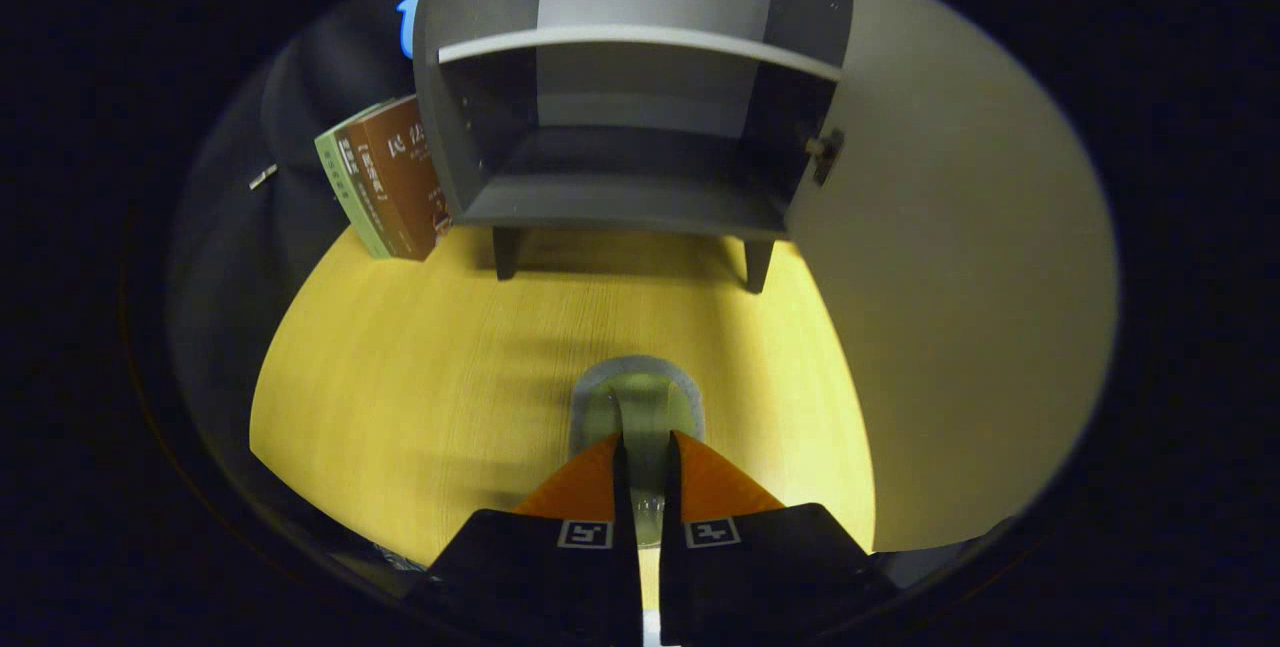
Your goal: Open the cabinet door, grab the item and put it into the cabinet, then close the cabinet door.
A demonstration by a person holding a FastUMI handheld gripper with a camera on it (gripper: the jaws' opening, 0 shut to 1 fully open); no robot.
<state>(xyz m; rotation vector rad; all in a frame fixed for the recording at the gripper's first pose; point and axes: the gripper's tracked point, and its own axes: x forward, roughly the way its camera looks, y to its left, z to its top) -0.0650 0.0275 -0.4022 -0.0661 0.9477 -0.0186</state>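
Books [385, 177]: a small stack leans against the cabinet's left outer wall, at the far left of the desk [400, 377]; not part of this step, and close enough to be knocked if the approach drifts left

Cabinet [630, 97]: stands on short legs at the far edge of the desk, interior open and dark, lower compartment bare, one shelf above it

Gripper [645, 452]: fingers nearly closed, both pressing on the handle of the cup [637, 402], a greenish mug carried just ahead of the tips, over the middle of the desk and well short of the cabinet

Door [950, 277]: swung wide to the right, latch plate visible at its inner edge

Judgement: the carry is in hand. Recommend raising the cup above the cabinet floor lip, keeping it level, entering centrally between the side walls, setting it well inside before releasing, so the door can close freely
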